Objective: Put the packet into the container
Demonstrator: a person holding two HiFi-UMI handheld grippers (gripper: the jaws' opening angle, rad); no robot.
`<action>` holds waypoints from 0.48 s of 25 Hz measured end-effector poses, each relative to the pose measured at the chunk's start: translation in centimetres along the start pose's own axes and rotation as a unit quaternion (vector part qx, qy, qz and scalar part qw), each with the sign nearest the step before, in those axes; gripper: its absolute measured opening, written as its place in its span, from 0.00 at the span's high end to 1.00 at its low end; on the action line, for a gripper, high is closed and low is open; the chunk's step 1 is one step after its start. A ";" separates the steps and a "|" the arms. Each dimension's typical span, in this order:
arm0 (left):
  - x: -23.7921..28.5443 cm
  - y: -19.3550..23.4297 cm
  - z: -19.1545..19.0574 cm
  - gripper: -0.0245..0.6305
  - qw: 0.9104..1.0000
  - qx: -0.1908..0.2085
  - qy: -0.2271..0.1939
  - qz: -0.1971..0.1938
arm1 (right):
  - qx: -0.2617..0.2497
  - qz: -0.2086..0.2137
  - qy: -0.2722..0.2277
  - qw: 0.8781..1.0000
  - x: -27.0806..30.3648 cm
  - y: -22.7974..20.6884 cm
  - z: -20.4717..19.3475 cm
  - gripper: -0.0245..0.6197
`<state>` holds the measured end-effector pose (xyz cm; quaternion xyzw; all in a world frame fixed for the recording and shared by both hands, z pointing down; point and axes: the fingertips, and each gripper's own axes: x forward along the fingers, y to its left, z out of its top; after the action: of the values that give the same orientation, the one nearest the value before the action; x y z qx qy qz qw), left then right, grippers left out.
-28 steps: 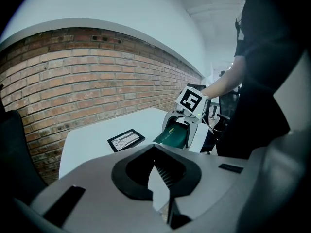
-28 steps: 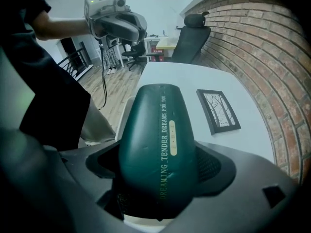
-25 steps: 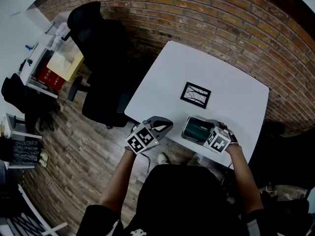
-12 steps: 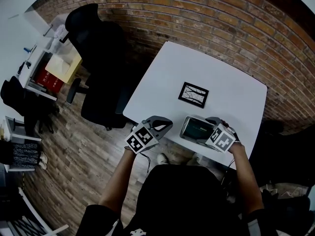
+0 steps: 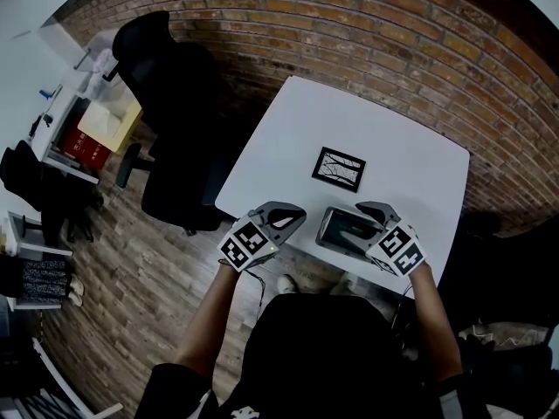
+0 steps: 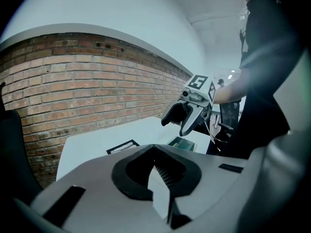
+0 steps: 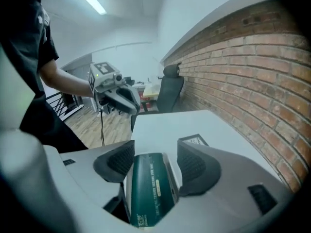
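Note:
A dark green packet [image 7: 148, 188] lies flat inside a clear, grey-rimmed container [image 5: 325, 234] near the table's front edge. My right gripper [image 5: 371, 216] hovers just above it. Its jaws have just been closing partway but stand open, with nothing gripped between them. The packet shows below and between the pads [image 7: 197, 166], apart from them. My left gripper [image 5: 293, 218] is shut and empty over the front edge, left of the container [image 6: 182, 142]. The left gripper view also shows the right gripper [image 6: 187, 115], raised over the table.
A black-framed card [image 5: 339, 168] lies on the white table [image 5: 393, 147], beyond the container. A black office chair [image 5: 175, 120] stands off the table's left side. The brick wall [image 5: 367, 33] runs behind the table, and a shelf with clutter [image 5: 87, 120] is at far left.
My right gripper has lifted off the container and drawn slightly right, its jaws narrower than before. The packet stays in the container. My left gripper has barely moved.

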<state>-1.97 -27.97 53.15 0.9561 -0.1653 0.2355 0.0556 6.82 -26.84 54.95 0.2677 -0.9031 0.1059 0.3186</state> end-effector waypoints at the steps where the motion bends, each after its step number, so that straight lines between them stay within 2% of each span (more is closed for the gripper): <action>1: -0.1 0.1 0.5 0.95 1.000 -0.003 -0.010 0.003 | 0.003 -0.005 -0.017 1.000 -0.4 0.0 0.9 0.54; 6: -0.6 0.2 3.2 0.95 0.999 0.001 -0.051 0.018 | 0.025 -0.033 -0.103 0.994 -2.6 -0.3 4.8 0.72; 12: -1.4 -0.3 6.4 0.95 0.996 0.024 -0.085 0.029 | 0.030 -0.081 -0.172 0.981 -5.0 -0.9 7.9 0.91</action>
<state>-0.24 -28.49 46.83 0.9684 -0.1918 0.1589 0.0114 6.53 -28.35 45.68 0.3633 -0.9164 0.0593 0.1575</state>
